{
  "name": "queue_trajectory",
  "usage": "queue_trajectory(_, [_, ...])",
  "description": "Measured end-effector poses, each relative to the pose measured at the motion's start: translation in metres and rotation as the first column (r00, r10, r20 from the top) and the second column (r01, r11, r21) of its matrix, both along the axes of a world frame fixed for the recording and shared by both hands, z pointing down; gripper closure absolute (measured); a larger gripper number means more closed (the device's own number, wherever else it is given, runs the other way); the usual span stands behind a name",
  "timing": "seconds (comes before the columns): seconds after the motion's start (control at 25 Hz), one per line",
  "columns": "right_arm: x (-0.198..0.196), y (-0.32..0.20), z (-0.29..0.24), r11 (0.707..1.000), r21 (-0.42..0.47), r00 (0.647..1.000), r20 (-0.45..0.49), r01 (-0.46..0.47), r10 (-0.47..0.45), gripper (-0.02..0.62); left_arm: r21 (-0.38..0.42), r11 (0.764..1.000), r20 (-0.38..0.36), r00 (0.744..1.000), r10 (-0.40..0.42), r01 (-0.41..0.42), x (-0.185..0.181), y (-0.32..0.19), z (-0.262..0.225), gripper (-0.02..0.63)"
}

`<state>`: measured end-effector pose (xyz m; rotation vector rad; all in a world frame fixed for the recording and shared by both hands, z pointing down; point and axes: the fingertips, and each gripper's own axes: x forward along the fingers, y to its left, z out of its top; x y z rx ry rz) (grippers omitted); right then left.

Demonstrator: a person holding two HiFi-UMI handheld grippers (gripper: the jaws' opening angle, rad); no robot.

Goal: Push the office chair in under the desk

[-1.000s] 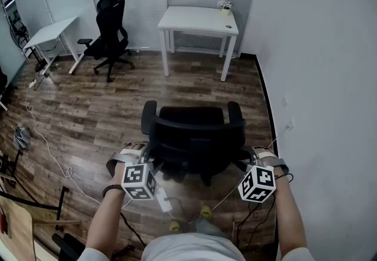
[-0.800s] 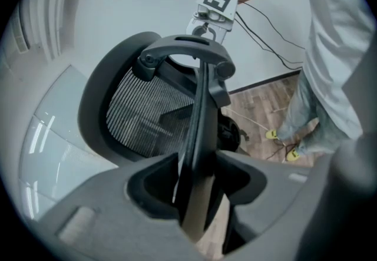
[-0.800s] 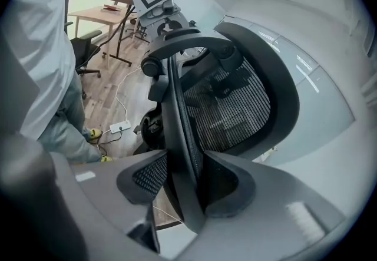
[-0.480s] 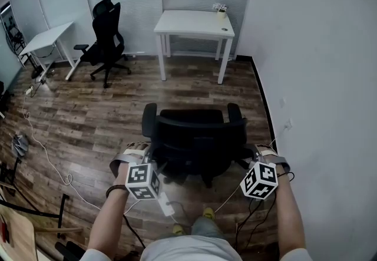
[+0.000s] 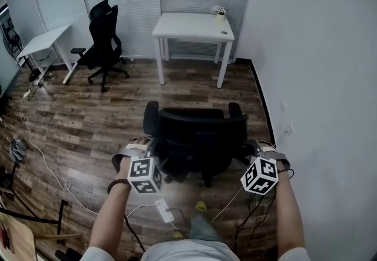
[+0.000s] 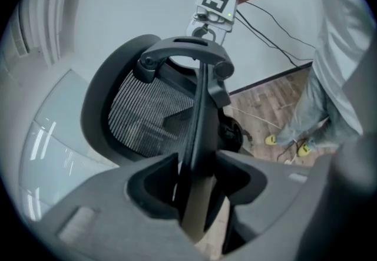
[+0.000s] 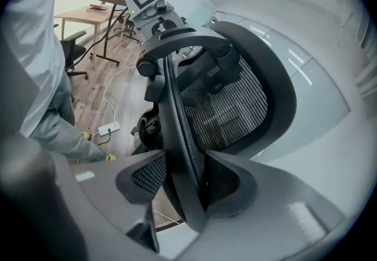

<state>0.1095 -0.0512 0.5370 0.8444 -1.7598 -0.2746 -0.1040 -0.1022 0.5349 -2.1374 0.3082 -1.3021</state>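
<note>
**Office chair (image 5: 197, 136), black, mesh-backed: 1 (task item).** It is stood on the wood floor (image 5: 88, 112) at the middle of the head view, with its back turned toward the person. Two armrests are seen. It is well apart from the worktop and not under it.

**Worktop (image 5: 193, 23), white: 1.** It is placed at 12 o'clock from the office chair, against the far glass wall. One small potted plant (image 5: 220, 11) is carried at its far right corner.

**Tools: 2.**
- Left tool (image 6: 197, 174): it is clenched on the left edge of the office chair's back frame, which is pressed between both pads.
- Right tool (image 7: 182, 178): its jaws are opening. The right edge of the back frame is stood between them, and a gap is seen on one side.

**Second chair (image 5: 105, 39), black: 1.** It is at 10 o'clock from the office chair, well apart.

**Second worktop (image 5: 42, 40), white: 1.** It is just beside the second chair, at that chair's 9 o'clock.

**Power strip (image 5: 164, 211), white: 1.** It is laid on the floor at 7 o'clock from the office chair, near the person's feet.
</note>
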Motion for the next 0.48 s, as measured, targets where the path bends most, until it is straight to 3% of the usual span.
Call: queue_trajectory(0.48, [0.055, -0.130, 0.000, 0.999, 0.030, 0.999, 0.005, 0.044, -0.044, 0.403, -0.016, 0.999, 0.015, 0.999, -0.040, 0.040, 0.054, -0.128, 0.002, 0.416])
